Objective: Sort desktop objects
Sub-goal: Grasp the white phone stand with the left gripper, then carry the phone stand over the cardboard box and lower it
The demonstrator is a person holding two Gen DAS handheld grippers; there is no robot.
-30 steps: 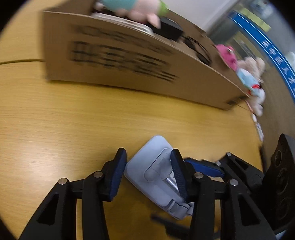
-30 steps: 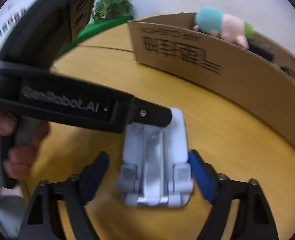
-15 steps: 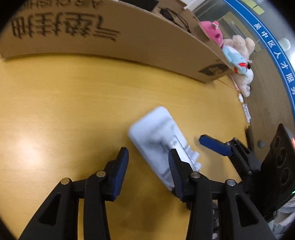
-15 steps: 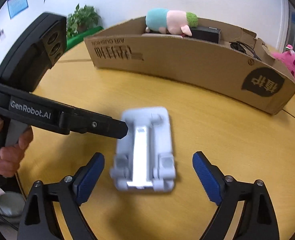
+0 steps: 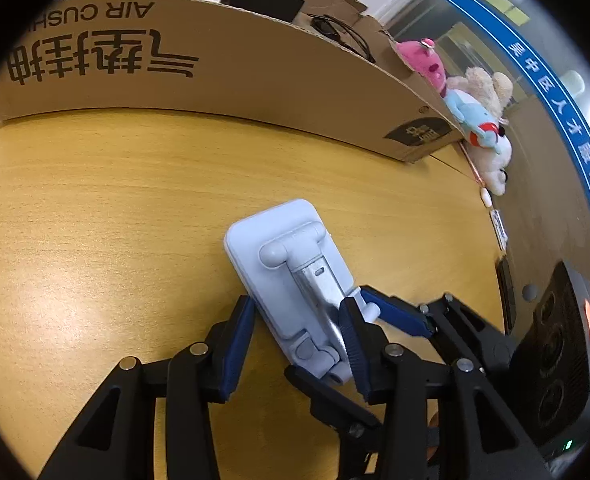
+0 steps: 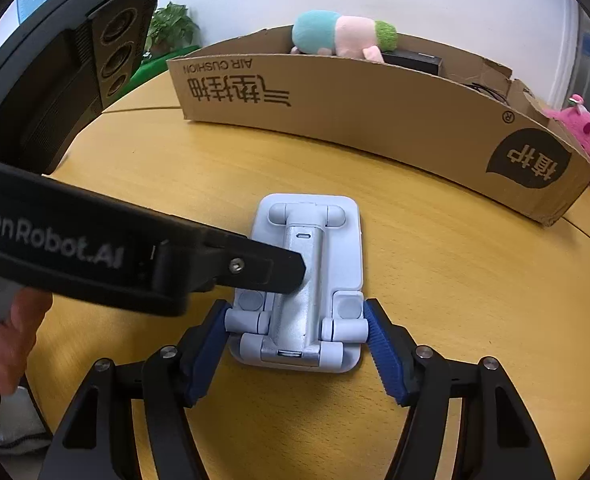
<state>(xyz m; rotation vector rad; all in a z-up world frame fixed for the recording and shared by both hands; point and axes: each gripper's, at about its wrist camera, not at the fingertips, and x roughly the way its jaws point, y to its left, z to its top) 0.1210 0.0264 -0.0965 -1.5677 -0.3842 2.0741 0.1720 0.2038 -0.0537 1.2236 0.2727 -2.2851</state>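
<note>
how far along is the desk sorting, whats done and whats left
Done: a teal and pink plush toy and a black box already sit in the open cardboard box. In hand: the pale blue folding phone stand lies flat on the wooden table; the right tool grips its near end while the left tool straddles one edge. Left: lifting the stand into the box; several plush toys lie beyond it.

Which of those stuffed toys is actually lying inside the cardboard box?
The teal, pink and green plush, lying along the cardboard box's top. The hot-pink plush and the others sit outside, past the box's right end.
</note>
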